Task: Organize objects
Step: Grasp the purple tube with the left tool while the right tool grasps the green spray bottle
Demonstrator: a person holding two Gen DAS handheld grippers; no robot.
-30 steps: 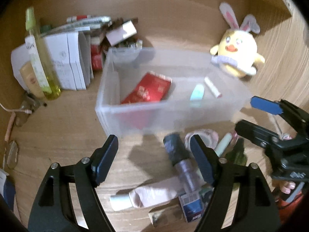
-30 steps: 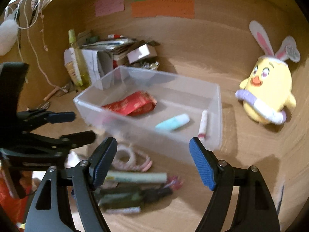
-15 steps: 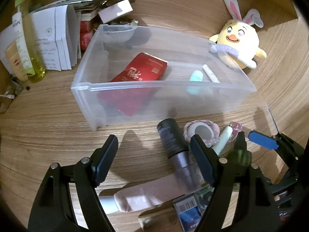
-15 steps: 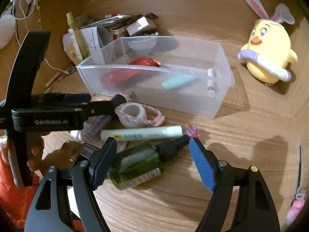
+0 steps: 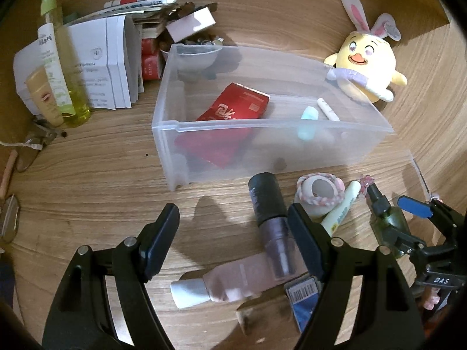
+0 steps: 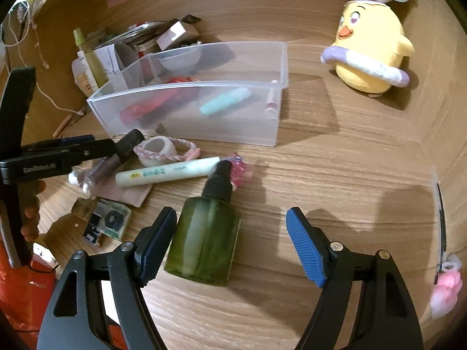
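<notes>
Only rightward: pink charm (image 6: 445, 288) (blurred).

Warm, dim indoor light is seen in both views, falling from above and behind. Dark shadows of the fingers are thrown onto the wooden counter (image 5: 87, 180). Strong fisheye bending and black vignetting are noted at the edges. Slight motion blur is seen on the green bottle (image 6: 205, 242).
</notes>
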